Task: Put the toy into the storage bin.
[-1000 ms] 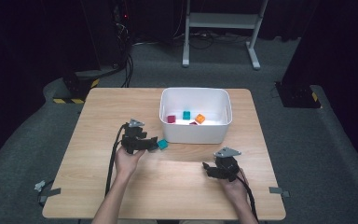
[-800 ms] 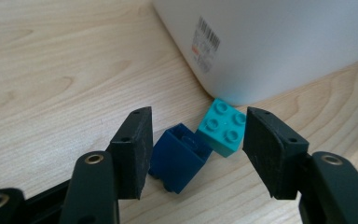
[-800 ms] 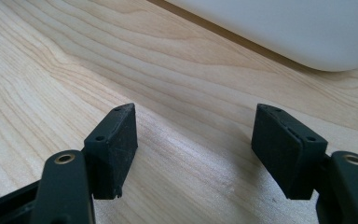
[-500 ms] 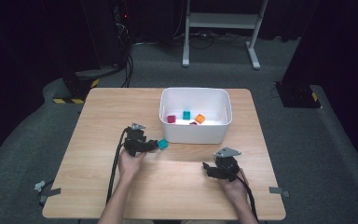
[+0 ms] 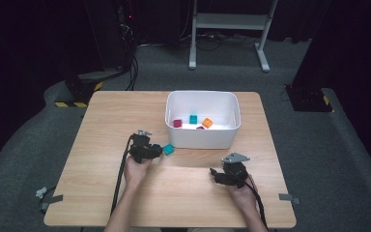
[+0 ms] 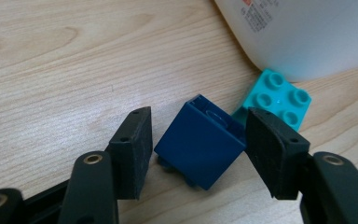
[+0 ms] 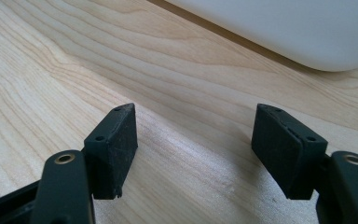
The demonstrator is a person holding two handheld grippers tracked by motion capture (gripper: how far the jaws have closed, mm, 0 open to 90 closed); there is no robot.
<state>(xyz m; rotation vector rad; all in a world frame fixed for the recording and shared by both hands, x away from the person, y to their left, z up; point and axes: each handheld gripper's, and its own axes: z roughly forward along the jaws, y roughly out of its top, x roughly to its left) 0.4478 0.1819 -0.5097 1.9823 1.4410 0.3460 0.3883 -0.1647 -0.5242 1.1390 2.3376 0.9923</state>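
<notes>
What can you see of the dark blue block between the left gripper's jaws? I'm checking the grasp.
The dark blue block is a smooth plastic toy brick, tilted on the wooden table with its hollow underside turned up. It sits between the left gripper's open jaws, near or touching both. A teal studded brick lies right behind it.

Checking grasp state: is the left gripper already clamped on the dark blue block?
No. In the left gripper view the dark blue block sits tilted between the open jaws, with a visible gap at the left jaw.

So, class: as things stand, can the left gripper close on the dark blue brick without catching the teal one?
Probably yes: the dark blue brick sits between the left gripper's open jaws, while the teal brick lies just beyond, beside the white bin.
</notes>
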